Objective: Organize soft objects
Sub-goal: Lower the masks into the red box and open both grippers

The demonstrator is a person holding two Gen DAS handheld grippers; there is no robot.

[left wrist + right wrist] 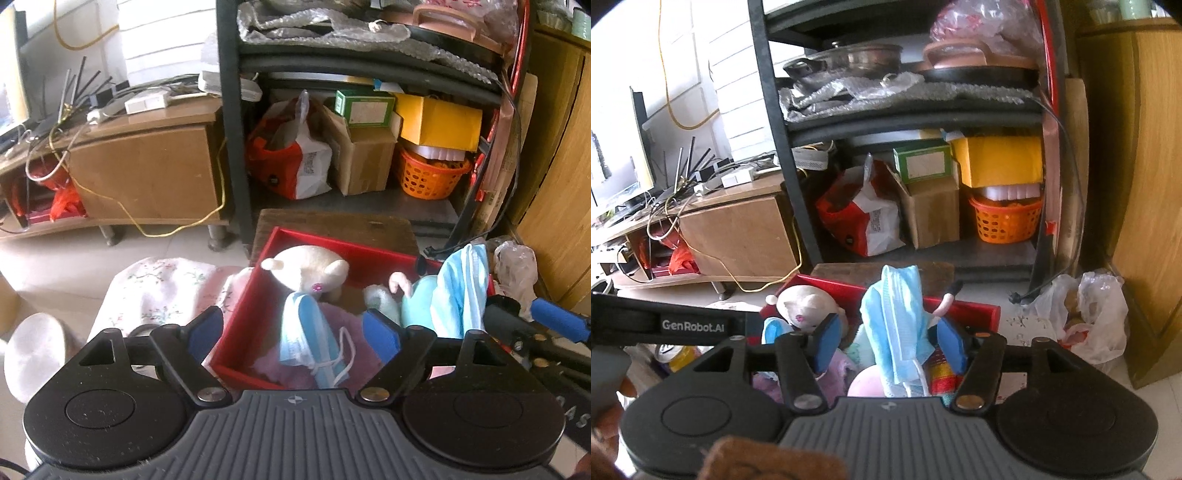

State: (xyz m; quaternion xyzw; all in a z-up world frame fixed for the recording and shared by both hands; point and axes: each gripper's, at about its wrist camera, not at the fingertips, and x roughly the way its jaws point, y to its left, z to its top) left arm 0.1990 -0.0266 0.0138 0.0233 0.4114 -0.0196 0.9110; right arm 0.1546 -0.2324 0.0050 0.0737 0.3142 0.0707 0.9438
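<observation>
A red box [258, 280] holds a cream plush toy [310, 271], a blue face mask [310, 336] on a pink cloth [351, 325], and a light-blue plush [413, 302]. My left gripper [293, 332] is open above the box, with the mask lying between its fingers, not touching them. My right gripper [888, 341] is open over the box [975, 312]. A second blue mask [897, 317] stands upright between its blue pads [827, 339], apart from both. That mask also shows in the left wrist view [461, 291], beside the right gripper's finger [561, 319].
A floral cushion [155, 291] lies left of the box, which rests on a dark wooden stool [332, 225]. Behind stands a black shelf [232, 147] with boxes, bags and an orange basket [428, 177]. A plastic bag [1086, 314] lies by a wooden cabinet [1145, 221].
</observation>
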